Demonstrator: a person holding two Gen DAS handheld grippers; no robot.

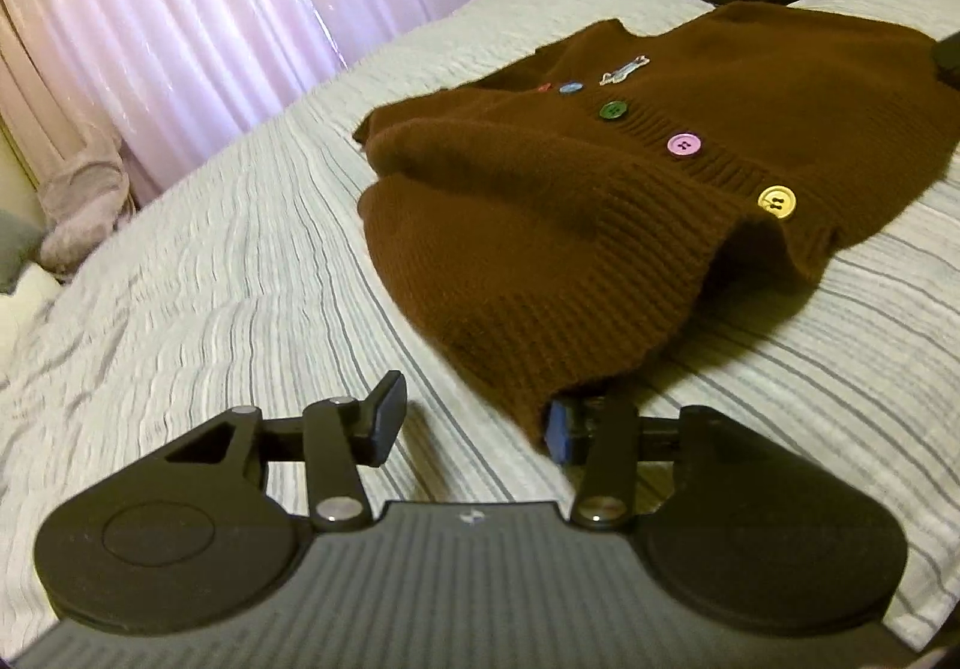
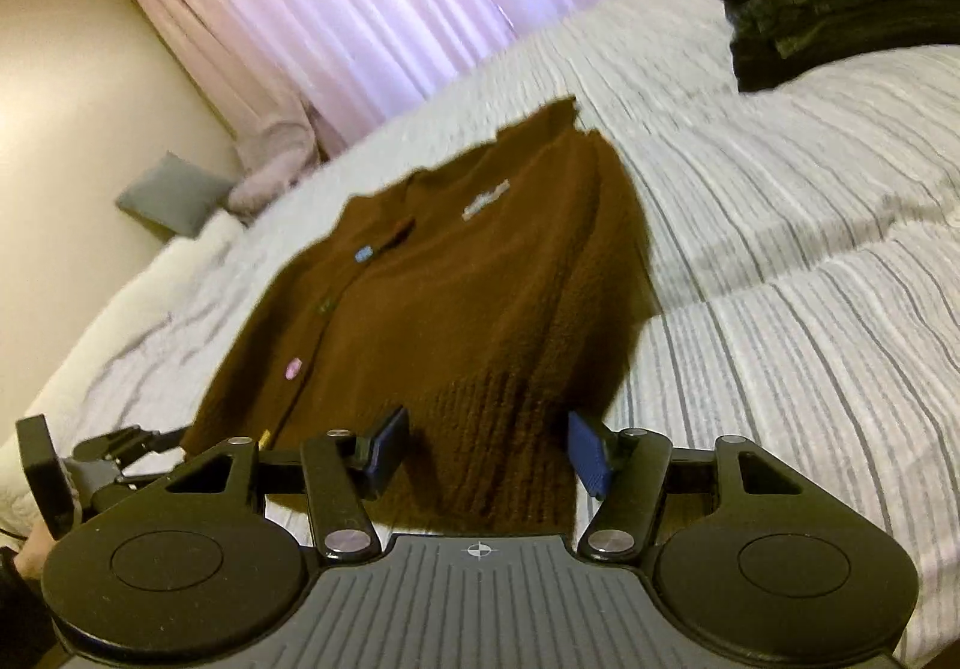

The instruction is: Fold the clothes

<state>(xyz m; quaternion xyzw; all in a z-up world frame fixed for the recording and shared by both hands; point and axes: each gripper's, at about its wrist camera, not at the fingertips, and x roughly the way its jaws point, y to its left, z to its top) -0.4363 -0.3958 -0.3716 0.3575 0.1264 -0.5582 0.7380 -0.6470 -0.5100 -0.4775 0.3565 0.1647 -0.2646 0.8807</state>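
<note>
With both our left gripper (image 1: 471, 423) and right gripper (image 2: 489, 450) spread at the brown knitted cardigan's (image 1: 600, 201) hem, a shallow pinch risks slipping off the thick ribbing.

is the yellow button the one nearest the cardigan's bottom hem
Yes, in the left wrist view the yellow button sits lowest on the brown cardigan, below the pink button, right at the ribbed hem.
</note>
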